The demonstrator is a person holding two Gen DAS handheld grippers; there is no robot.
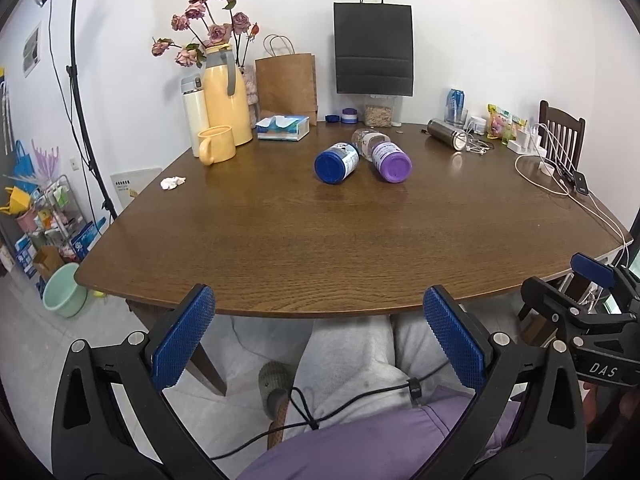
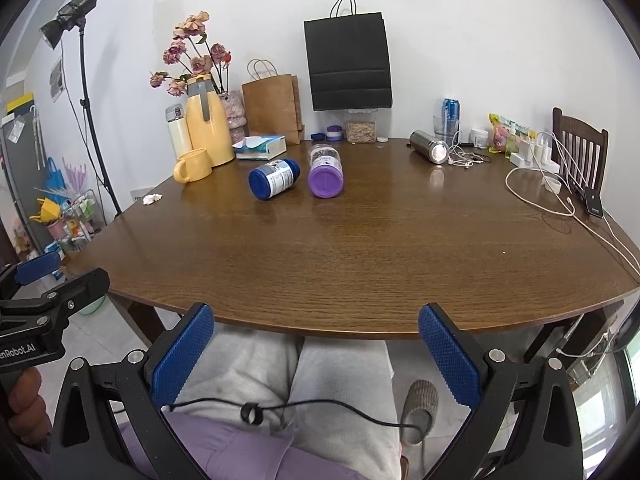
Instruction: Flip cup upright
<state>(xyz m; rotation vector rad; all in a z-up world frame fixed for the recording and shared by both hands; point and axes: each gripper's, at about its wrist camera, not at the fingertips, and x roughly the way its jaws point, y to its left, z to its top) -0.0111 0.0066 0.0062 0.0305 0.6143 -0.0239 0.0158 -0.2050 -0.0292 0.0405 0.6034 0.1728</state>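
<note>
Lying bottles (image 1: 362, 158), hand (image 2: 22, 400) right-view only.

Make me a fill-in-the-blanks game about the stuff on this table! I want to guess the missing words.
1. The bottle with the blue cap is lying on its ____.
2. The bottle beside it has a cap coloured ____.
3. The yellow mug stands next to a big jug that is also ____.
4. The left gripper and the right gripper both have their fingers ____, holding nothing.

Missing words: side; purple; yellow; open
</note>
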